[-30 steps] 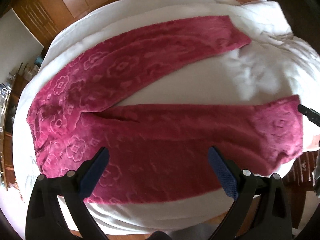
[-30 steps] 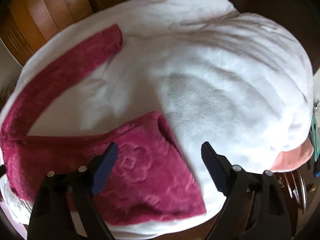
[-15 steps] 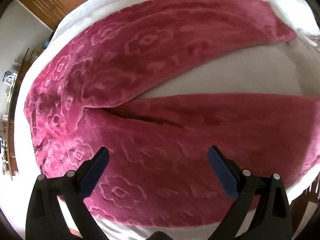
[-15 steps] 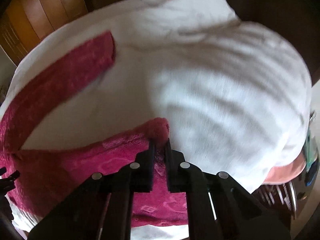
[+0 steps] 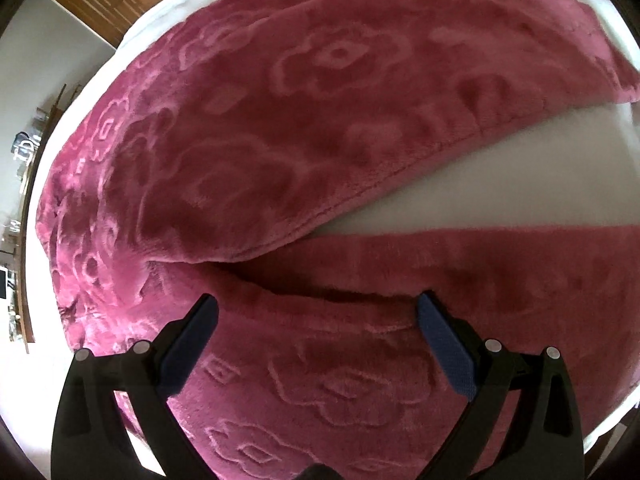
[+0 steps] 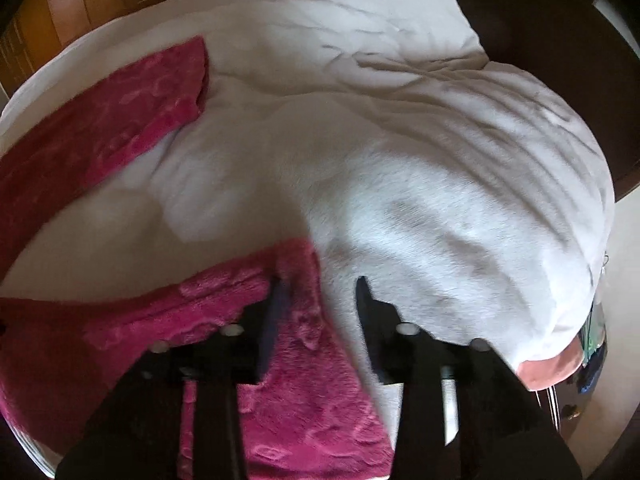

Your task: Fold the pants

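Pants (image 6: 304, 400) cuff between opening right gripper (image 6: 320, 292) jaws

Bed (image 6: 256, 216) covered in a white sheet. White quilt (image 6: 460, 184) heaped and creased on its right half, a pink edge showing at the quilt's lower right. Magenta fleece pants (image 5: 320, 128) with embossed flowers lie flat on the sheet, 2 legs spread apart, bare sheet between them.

Pants (image 5: 320, 128) – deep pink, embossed flower pattern; bedcover (image 6: 400, 140) – white.
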